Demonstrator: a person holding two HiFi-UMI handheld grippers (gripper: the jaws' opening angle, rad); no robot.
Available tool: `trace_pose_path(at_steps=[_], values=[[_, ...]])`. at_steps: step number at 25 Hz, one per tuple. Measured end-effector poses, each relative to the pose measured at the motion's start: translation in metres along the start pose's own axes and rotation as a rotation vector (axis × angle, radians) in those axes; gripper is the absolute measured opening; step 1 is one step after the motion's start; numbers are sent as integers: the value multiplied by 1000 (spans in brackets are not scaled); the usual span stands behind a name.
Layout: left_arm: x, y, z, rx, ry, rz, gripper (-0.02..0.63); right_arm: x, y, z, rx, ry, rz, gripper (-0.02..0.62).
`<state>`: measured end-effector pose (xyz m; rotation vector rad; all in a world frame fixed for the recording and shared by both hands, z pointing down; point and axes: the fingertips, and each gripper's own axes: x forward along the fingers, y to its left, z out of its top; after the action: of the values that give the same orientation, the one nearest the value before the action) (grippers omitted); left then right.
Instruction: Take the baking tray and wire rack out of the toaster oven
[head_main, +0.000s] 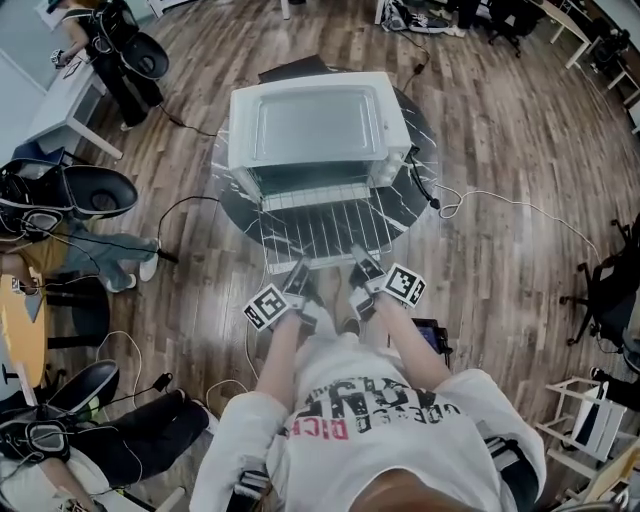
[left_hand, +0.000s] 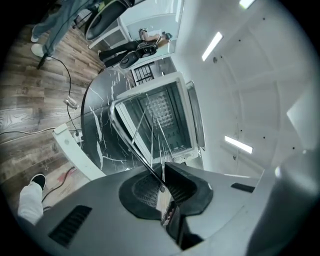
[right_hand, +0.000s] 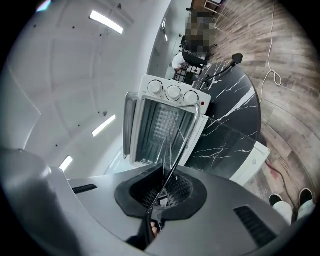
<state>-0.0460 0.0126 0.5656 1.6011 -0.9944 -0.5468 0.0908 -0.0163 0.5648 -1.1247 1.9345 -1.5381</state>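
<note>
The white toaster oven (head_main: 318, 130) stands on a round black marble table (head_main: 232, 205), its door open towards me. The wire rack (head_main: 320, 228) sticks out of the oven mouth over the door, most of it clear of the oven. My left gripper (head_main: 298, 272) is shut on the rack's near edge at the left, and my right gripper (head_main: 358, 262) is shut on it at the right. In the left gripper view the rack's rim wire (left_hand: 134, 145) runs into the closed jaws (left_hand: 161, 182). The right gripper view shows the same, rack wire (right_hand: 177, 147) between closed jaws (right_hand: 162, 192). No baking tray is visible.
Cables (head_main: 500, 200) trail over the wood floor round the table. Office chairs (head_main: 95, 190) and a seated person (head_main: 90, 250) are at the left, beside a white desk (head_main: 70, 100). A white power strip (right_hand: 252, 160) lies at the table's foot.
</note>
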Motion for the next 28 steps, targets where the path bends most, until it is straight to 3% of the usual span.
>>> trace_pose_path(at_steps=[8,13,20,28], values=[[-35,-43,-25,52,-35,-38,15,-50,26,-6,-2,-5,28,5],[-52,-74,-34,76,-54,-68,15,-71,60,0,-69,-8,120,5],[-58,-124,-40,111,-48,-120,14,-100,105,20,-119,-55,210,5],[-51,-164,-29,133,-51,-129,14,-104,138,44,-123,-59,243,5]])
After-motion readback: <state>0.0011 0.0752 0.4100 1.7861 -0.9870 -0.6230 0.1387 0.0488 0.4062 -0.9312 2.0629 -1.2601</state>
